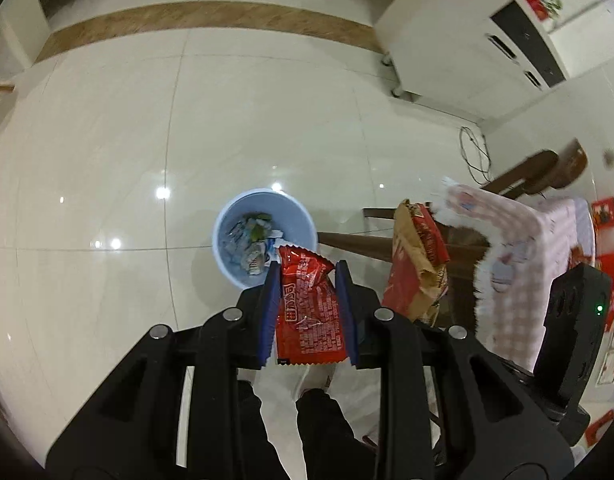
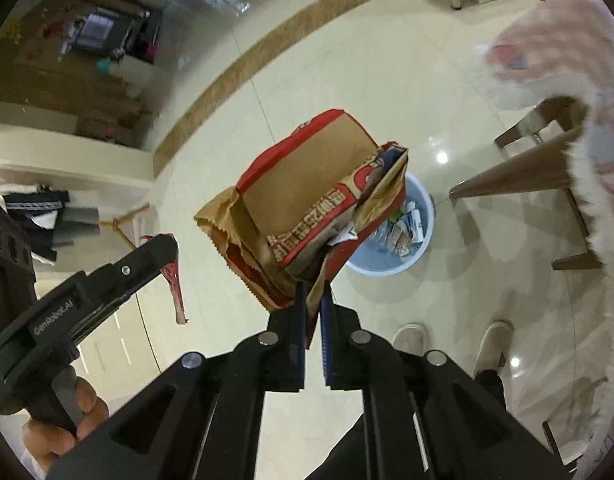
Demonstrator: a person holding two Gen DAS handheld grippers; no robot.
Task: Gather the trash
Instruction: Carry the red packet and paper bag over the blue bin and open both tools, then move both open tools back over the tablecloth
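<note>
The left gripper (image 1: 307, 280) has its jaws partly closed on a red wrapper (image 1: 309, 308), which hangs between the blue pads, above the near rim of the bin (image 1: 227, 216). The right gripper (image 2: 315, 300) has its jaws almost fully shut, pinching the lower edge of a brown and red paper bag (image 2: 307, 200). The bin stands on the tiled floor (image 1: 107, 140) with trash (image 1: 253, 240) inside, beside a worktop with a pink cloth (image 1: 527, 248).
</note>
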